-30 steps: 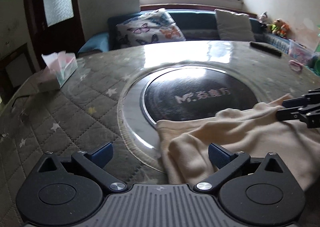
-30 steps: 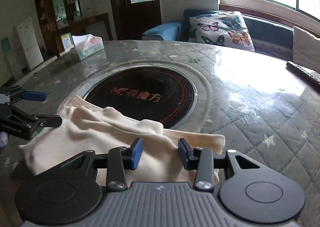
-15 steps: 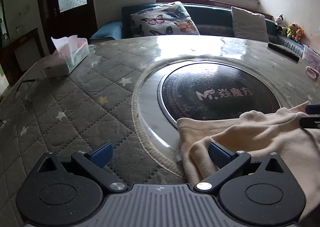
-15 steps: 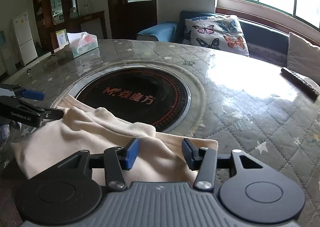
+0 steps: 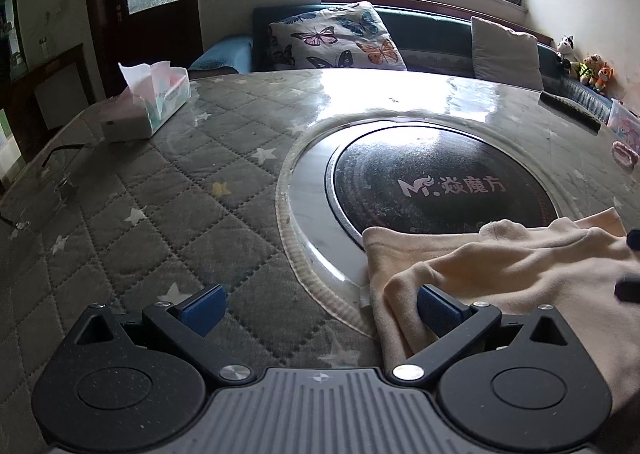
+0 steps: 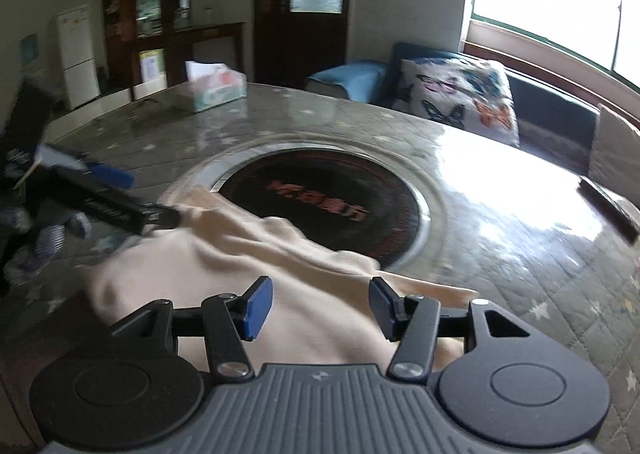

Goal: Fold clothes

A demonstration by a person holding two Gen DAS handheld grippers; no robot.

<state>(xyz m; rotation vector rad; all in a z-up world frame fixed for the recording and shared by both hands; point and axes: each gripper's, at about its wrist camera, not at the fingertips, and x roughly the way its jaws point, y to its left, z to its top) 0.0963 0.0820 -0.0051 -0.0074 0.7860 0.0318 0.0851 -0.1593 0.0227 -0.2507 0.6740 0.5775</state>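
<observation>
Since a second ago the right gripper (image 6: 320,304) has drawn back and its view has swung across the table (image 5: 168,214); its blue pads, which stood close together over the cream garment (image 6: 320,334), are now clearly apart and the jaws are opening, with cloth lying below and between them but not pinched; the left gripper (image 5: 320,304) has barely shifted, its jaws wide apart as before, the right-hand pad resting against a raised fold of the garment (image 5: 500,274) while the other pad hangs over bare quilted cover, so nothing is clamped there either.

My reading is that a fold has just been laid down and let go; the garment sits free on the table, rumpled, its far edge overlapping the black round hob plate (image 5: 440,182) set in the middle; the fold looks loose rather than flat, so smoothing or another fold likely remains.

As for containers, the tissue box (image 5: 152,106) near the far left edge holds tissues, one sheet standing out of the top; a small clear box (image 5: 624,126) at the right edge is too small to tell what it holds.
</observation>
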